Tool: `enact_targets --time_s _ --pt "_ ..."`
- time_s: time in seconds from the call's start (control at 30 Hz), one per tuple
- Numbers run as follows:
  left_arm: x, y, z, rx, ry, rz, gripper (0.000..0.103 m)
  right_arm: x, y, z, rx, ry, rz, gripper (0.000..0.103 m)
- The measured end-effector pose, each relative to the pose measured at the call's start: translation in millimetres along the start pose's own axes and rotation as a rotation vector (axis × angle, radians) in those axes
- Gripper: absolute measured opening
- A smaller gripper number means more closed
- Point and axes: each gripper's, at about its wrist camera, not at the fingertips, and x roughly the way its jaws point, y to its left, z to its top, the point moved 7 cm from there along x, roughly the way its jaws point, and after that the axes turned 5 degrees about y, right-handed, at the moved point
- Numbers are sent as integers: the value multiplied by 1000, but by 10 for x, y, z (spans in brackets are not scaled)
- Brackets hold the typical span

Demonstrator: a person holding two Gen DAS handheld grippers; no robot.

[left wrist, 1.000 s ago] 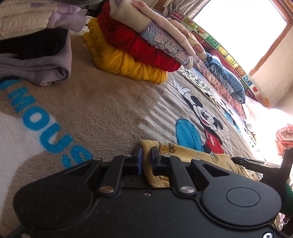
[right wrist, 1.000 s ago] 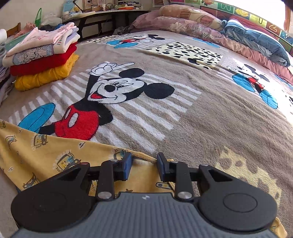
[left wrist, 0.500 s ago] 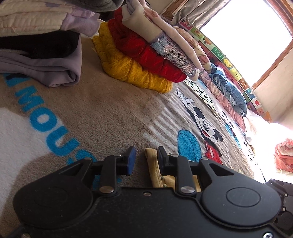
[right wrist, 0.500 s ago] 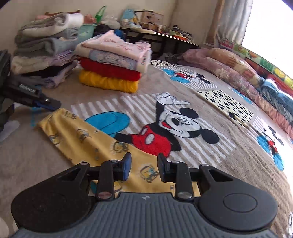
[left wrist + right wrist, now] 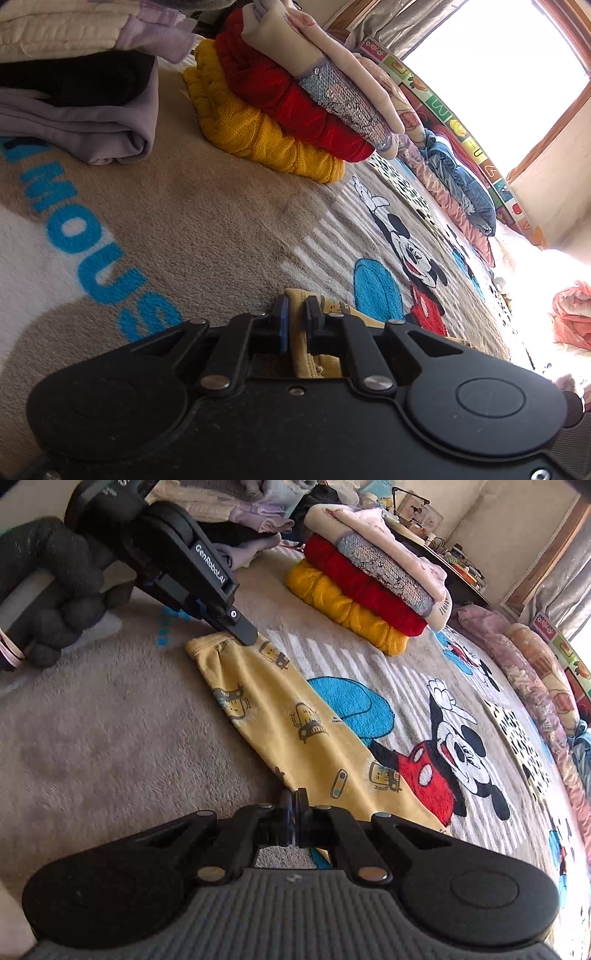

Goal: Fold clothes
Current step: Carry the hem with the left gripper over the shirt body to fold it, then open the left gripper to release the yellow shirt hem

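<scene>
Yellow garment [image 5: 295, 716] lies flat on the blanket [image 5: 110, 738], long axis running far-left to near-right. Left gripper [image 5: 294, 314] is clamped on its far hem; right gripper [image 5: 294, 805] pinches the near edge.

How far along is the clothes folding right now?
Done: two stacks of folded clothes, one with a yellow sweater at the bottom, another with a lavender garment. In hand: yellow printed pants folded into a long strip on the blanket, the left gripper pinching one end, the right gripper shut at the other. Left: folding them shorter and stacking.
</scene>
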Motion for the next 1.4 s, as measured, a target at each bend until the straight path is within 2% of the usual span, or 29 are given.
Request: enact_targets --time_s 0.1,0.17,0.23,0.3,0.33,0.37,0.4,0.5,0.57,0.6,0.63,0.7,0.8,0.9,0.93,0.97,1.0,1.13,1.2,1.27,1.3,1.37,1.4 --pt "22 -1 -4 5 8 12 7 8 -70 -86 58 -7 31 4" --pt "1 4 4 -4 7 9 8 31 -84 -123 79 -12 35 15" --pt "-23 14 9 -15 9 0 8 -58 -61 -146 94 -44 26 30" --pt "-38 -7 -2 0 23 -14 8 -164 -61 -195 103 -60 10 35" --pt "-38 -23 -12 15 36 -18 9 -212 -63 -234 101 -59 -10 36" --pt "-48 -35 -24 19 42 -25 19 -250 -87 -278 108 -57 -23 37" --pt "-60 -45 -35 20 48 -32 22 -280 -125 -327 123 -55 -30 38" --pt "-108 -68 -86 31 64 -35 25 -322 -338 -495 222 -50 -47 43" --pt "-128 -66 -115 33 65 -28 23 -322 -536 -583 339 -69 -32 43" --pt "-137 -64 -129 33 66 -24 16 -318 -637 -616 406 -85 -15 43" --pt "-146 -62 -144 33 66 -20 3 -313 -740 -649 474 -102 3 43" --pt "-193 -50 -158 13 68 -27 3 -261 -923 -700 588 -116 19 43" --pt "-209 -8 -207 22 94 5 3 -122 -1059 -675 643 -93 11 40" --pt "-243 -15 -172 35 60 7 10 41 -1122 -539 634 -65 2 38" --pt "-272 -16 -147 38 36 14 23 82 -1152 -491 633 -65 0 37" --pt "-302 -17 -122 41 11 21 31 130 -1186 -458 638 -56 -5 37" --pt "-332 -19 -96 45 -13 28 31 185 -1225 -434 647 -41 -12 36" --pt "-424 -262 -66 179 -85 -28 31 363 -1332 -413 676 -15 -14 36" --pt "-359 -418 -158 265 -51 -62 31 458 -1347 -429 682 8 -8 36" --pt "-164 -488 -337 381 67 3 31 461 -1384 -412 703 -4 -10 36" --pt "-63 -471 -423 442 106 77 31 450 -1410 -400 721 -13 -10 36" --pt "-77 -548 -446 516 68 104 27 398 -1468 -389 756 -38 -11 36" --pt "-114 -595 -438 527 43 82 27 350 -1502 -401 767 -50 -14 37"
